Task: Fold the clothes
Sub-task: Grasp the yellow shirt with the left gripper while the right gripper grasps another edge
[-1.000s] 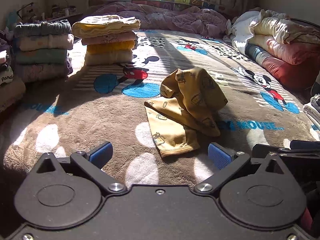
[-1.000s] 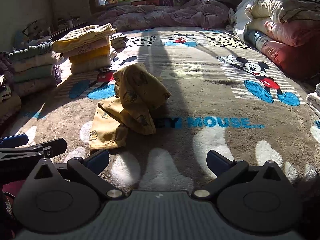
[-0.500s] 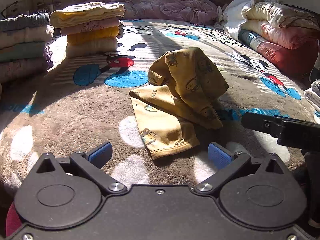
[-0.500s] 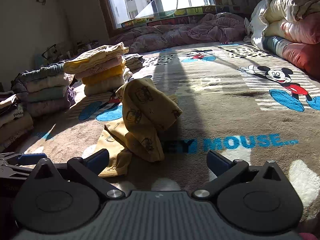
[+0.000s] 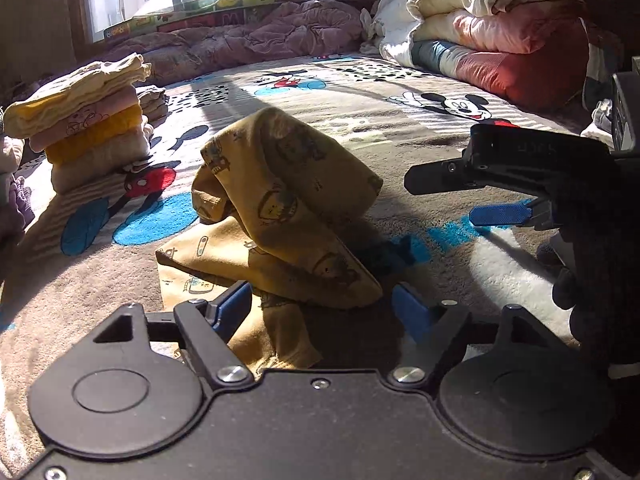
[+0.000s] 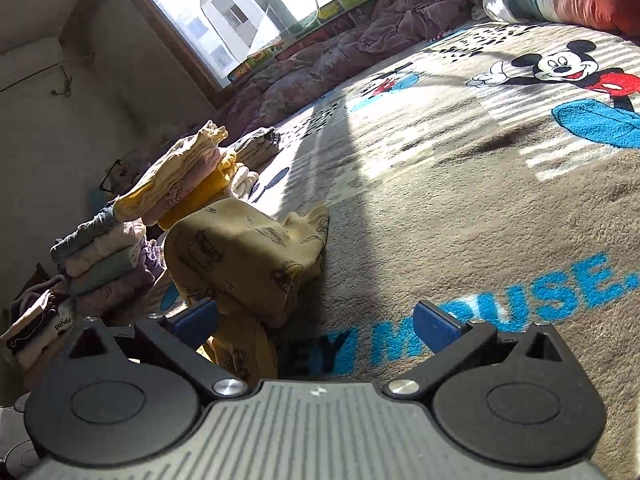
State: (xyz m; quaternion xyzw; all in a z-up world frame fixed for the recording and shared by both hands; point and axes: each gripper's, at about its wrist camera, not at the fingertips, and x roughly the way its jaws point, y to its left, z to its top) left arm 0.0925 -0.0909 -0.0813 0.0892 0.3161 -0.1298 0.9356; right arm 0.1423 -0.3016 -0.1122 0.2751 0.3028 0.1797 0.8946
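Observation:
A crumpled mustard-yellow garment (image 5: 280,208) with cartoon prints lies heaped on the Mickey Mouse blanket (image 5: 400,120). My left gripper (image 5: 322,310) is low at its near edge. Its jaws are closing, with the garment's lower fold between the blue pads; the right pad stands apart from the cloth. My right gripper (image 5: 444,198) comes in from the right, open, just beside the heap. In the right wrist view the garment (image 6: 240,264) sits at the left side of the open right gripper (image 6: 316,324), with a hanging fold just inside the left pad.
A stack of folded clothes (image 5: 88,120) stands to the left on the blanket, and a second stack (image 6: 104,256) sits further left. Rolled bedding (image 5: 500,40) is piled at the right. A purple quilt (image 5: 260,40) lies under the window.
Both grippers have come lower and closer to the yellow garment. The left jaws have narrowed around its near edge. The right gripper has rolled and reaches further into the left view.

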